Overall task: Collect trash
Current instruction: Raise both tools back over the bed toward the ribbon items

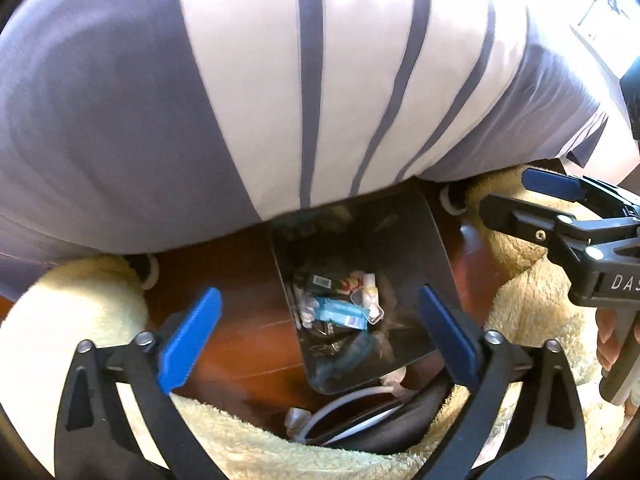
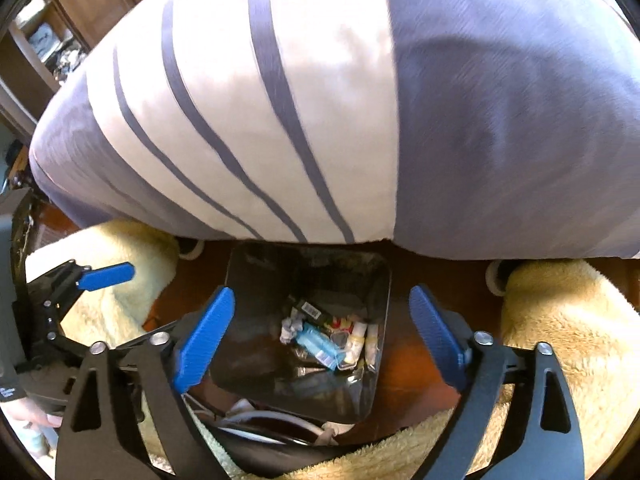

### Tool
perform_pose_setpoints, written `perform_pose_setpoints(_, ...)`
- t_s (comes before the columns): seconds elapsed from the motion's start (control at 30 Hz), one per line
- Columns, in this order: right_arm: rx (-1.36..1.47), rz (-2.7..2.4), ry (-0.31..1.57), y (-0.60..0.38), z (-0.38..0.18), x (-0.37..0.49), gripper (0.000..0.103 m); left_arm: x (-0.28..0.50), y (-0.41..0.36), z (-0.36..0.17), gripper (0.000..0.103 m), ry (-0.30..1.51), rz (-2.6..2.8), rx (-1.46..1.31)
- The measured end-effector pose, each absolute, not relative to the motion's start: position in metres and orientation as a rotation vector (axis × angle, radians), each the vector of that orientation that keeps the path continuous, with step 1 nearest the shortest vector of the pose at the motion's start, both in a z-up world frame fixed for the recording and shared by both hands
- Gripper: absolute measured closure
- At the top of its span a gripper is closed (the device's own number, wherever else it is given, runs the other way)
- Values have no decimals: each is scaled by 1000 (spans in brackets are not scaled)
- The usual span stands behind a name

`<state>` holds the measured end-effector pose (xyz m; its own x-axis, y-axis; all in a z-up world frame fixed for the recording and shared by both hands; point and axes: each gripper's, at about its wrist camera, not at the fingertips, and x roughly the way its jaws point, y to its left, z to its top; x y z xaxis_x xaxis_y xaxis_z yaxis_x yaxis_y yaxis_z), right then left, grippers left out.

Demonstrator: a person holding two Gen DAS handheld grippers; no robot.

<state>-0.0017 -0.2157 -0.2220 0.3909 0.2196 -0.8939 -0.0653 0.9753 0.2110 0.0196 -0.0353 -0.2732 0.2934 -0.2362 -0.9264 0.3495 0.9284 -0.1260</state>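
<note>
Right gripper (image 2: 320,340) (fingers apart) above trash bin (image 2: 256,292).

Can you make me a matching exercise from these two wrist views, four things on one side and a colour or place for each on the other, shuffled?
Things:
1. trash bin
2. duvet
3. fluffy rug
4. tissue pack

Descriptions:
A. cream, on the wooden floor
B. light blue, inside the bin
C. black, standing below the bed edge
D. grey and white striped

Pairs: 1-C, 2-D, 3-A, 4-B

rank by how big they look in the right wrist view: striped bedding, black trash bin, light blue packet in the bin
1. Grey-and-white striped bedding, by far the largest.
2. Black rectangular trash bin.
3. Light blue plastic packet, smallest, lying deeper, so it may look smaller than it is.
</note>
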Motion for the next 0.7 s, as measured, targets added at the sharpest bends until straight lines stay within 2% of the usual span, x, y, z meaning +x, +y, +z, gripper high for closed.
perform_pose_setpoints(0.37,141,200,1011,-223,-167,-13,5,14,-22,-202,8,1043,-342,82)
perform_pose_setpoints(0.7,115,162,838,-246,-99,18,4,45,-6,-140,8,888,-276,62)
